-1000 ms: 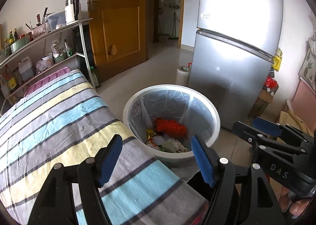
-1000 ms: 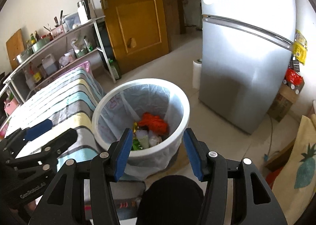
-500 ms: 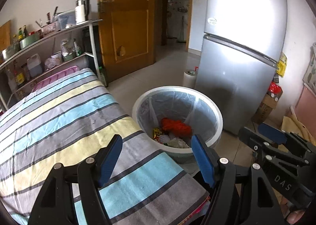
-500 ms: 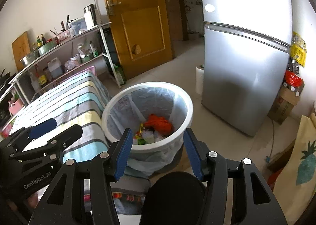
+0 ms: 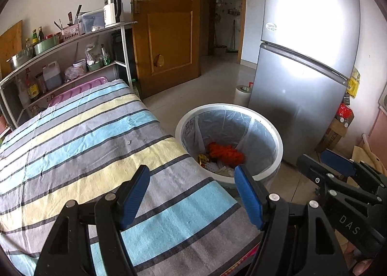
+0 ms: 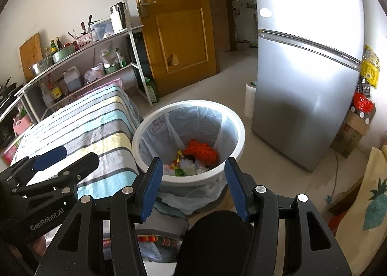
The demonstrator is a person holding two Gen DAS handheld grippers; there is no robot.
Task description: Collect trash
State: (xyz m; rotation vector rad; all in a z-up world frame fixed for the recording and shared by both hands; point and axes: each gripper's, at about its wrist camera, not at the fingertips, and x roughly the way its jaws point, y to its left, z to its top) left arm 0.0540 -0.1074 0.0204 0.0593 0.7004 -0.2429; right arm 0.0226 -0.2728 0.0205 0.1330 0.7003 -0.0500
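A white bin (image 5: 275, 135) (image 6: 238, 123) lined with a clear bag stands on the floor beside the striped table. Inside lie an orange crumpled piece (image 5: 226, 151) (image 6: 202, 151) and mixed wrappers (image 6: 181, 167). My left gripper (image 5: 191, 186) hovers open over the table's near corner, nothing between its blue pads. Just short of the bin's near rim my right gripper (image 6: 191, 180) stands open and empty. Each gripper shows at the edge of the other's view: the right one (image 5: 338, 167), the left one (image 6: 63, 157).
A striped cloth (image 5: 84, 145) covers the table. A silver fridge (image 5: 307, 70) stands behind the bin, with a white roll (image 5: 241, 95) at its foot. A metal shelf (image 5: 63, 58) with bottles and pots lines the left wall. A wooden door (image 5: 167, 24) is beyond.
Both views have pulled back and up a little from the bin, so it sits farther off and lower in the frames. Both grippers stay open and empty.
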